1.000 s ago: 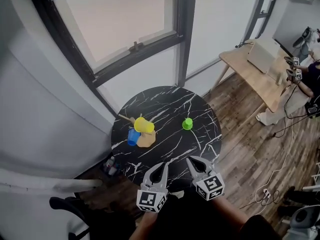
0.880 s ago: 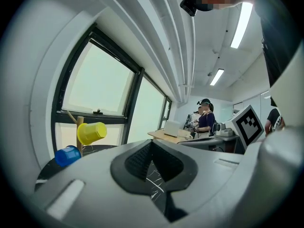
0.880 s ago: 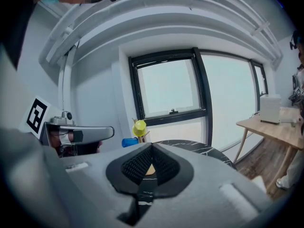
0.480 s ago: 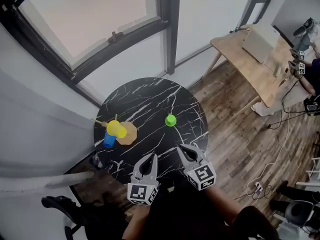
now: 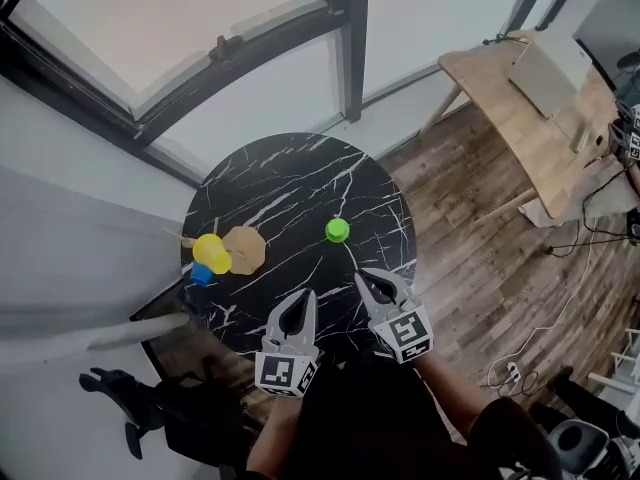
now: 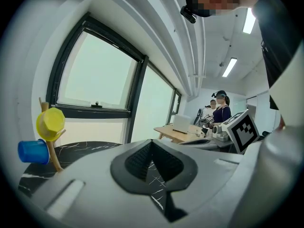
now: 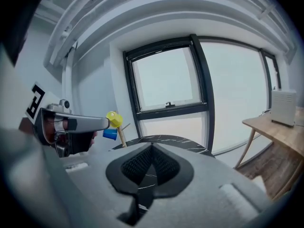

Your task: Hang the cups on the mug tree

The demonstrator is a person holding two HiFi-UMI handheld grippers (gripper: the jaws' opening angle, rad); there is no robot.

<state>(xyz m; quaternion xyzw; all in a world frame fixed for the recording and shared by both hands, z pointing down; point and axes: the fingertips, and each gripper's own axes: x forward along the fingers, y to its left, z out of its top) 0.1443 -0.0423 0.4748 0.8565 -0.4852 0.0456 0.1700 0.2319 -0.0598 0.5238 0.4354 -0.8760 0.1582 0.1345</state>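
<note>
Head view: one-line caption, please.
Left gripper and right gripper, shut, over the black table; yellow cup and blue cup on the mug tree, green cup apart.

Left tongs (image 5: 299, 300) and right tongs (image 5: 373, 282), both closed, empty, side by side

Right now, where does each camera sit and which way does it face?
Head view: on the person's head, looking steeply down at the round black table; forearms, left gripper and right gripper show.
Left gripper view: on that gripper, looking along its shut jaws toward the window; the right gripper shows at right.
Right gripper view: on that gripper, facing the window too; the left gripper shows at left.
Shared: both gripper views catch the yellow cup and blue cup on the mug tree.
</note>
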